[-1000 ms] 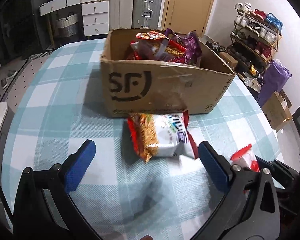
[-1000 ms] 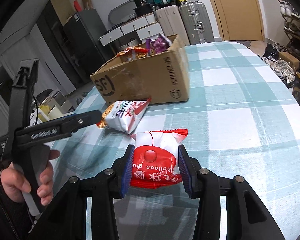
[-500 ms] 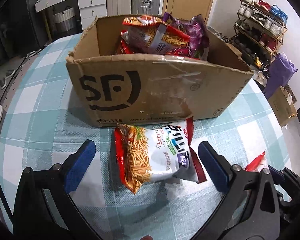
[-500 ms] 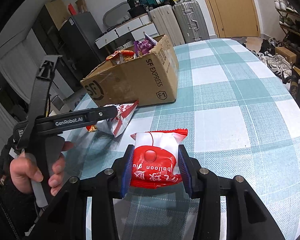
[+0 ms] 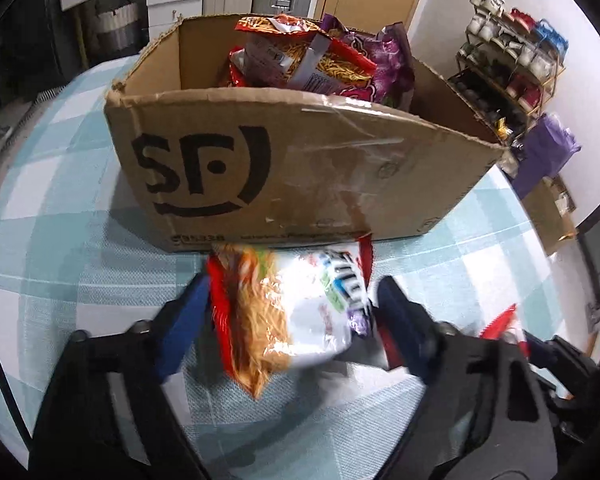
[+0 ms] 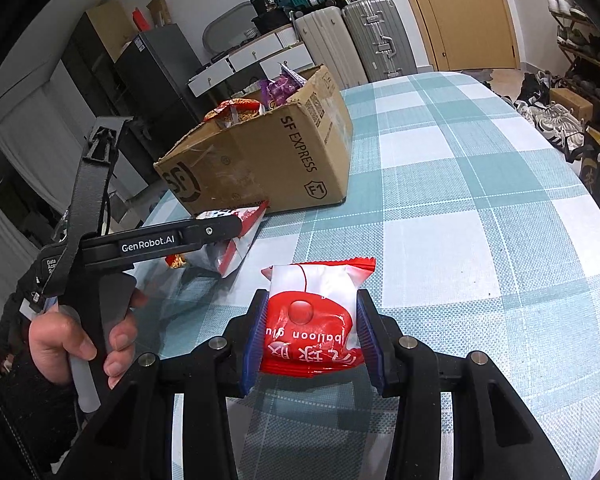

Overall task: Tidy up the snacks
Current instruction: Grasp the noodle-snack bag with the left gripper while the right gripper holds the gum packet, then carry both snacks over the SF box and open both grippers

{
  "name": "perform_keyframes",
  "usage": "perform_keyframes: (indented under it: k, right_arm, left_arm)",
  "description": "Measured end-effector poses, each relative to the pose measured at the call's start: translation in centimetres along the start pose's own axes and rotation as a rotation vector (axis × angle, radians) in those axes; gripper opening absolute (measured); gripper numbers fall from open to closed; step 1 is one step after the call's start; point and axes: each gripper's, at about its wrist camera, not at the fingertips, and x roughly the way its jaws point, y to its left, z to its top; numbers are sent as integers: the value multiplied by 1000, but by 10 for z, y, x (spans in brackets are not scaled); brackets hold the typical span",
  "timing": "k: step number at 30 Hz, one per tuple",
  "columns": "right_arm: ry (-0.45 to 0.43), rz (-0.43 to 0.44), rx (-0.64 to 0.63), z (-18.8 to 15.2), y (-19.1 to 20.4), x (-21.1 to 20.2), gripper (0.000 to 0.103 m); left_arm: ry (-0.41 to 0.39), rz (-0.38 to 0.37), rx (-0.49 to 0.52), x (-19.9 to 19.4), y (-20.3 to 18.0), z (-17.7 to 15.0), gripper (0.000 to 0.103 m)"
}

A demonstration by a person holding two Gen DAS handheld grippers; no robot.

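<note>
An open cardboard box (image 5: pixel 300 176) marked "SF" stands on the checked table and holds several snack bags (image 5: pixel 320 60); it also shows in the right wrist view (image 6: pixel 268 160). My left gripper (image 5: pixel 292 312) has closed on a white-and-red noodle snack bag (image 5: pixel 296 312) lying just in front of the box; both pads touch its sides. The same bag shows in the right wrist view (image 6: pixel 236 240). My right gripper (image 6: pixel 312 336) is shut on a red-and-white "balloon" snack bag (image 6: pixel 312 312), held low over the table.
The table has a teal-and-white checked cloth (image 6: pixel 480 220). Suitcases (image 6: pixel 364 36) and drawers stand behind the table. A shoe rack (image 5: pixel 512 60) and a purple bag (image 5: pixel 548 152) are off the table's right side.
My left gripper moved forward to the noodle bag and its jaws closed from wide open onto the bag. The right gripper kept its hold on the red bag.
</note>
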Motion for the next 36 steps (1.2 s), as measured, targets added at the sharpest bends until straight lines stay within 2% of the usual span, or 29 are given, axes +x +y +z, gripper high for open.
perform_keyframes:
  k: [1, 3, 21, 36]
  right_arm:
    - [1, -1, 0, 0, 0, 0, 42]
    - [-2, -3, -1, 0, 0, -1, 42]
    - [-37, -13, -25, -3, 15, -23, 42]
    - [-74, 2, -89, 5, 47, -44, 42]
  left_arm:
    - [-5, -11, 3, 0, 1, 0, 63]
    - [4, -47, 5, 1, 3, 0, 50]
    - [-6, -66, 32, -15, 4, -11, 48]
    - [-78, -71, 30, -83, 15, -34, 48]
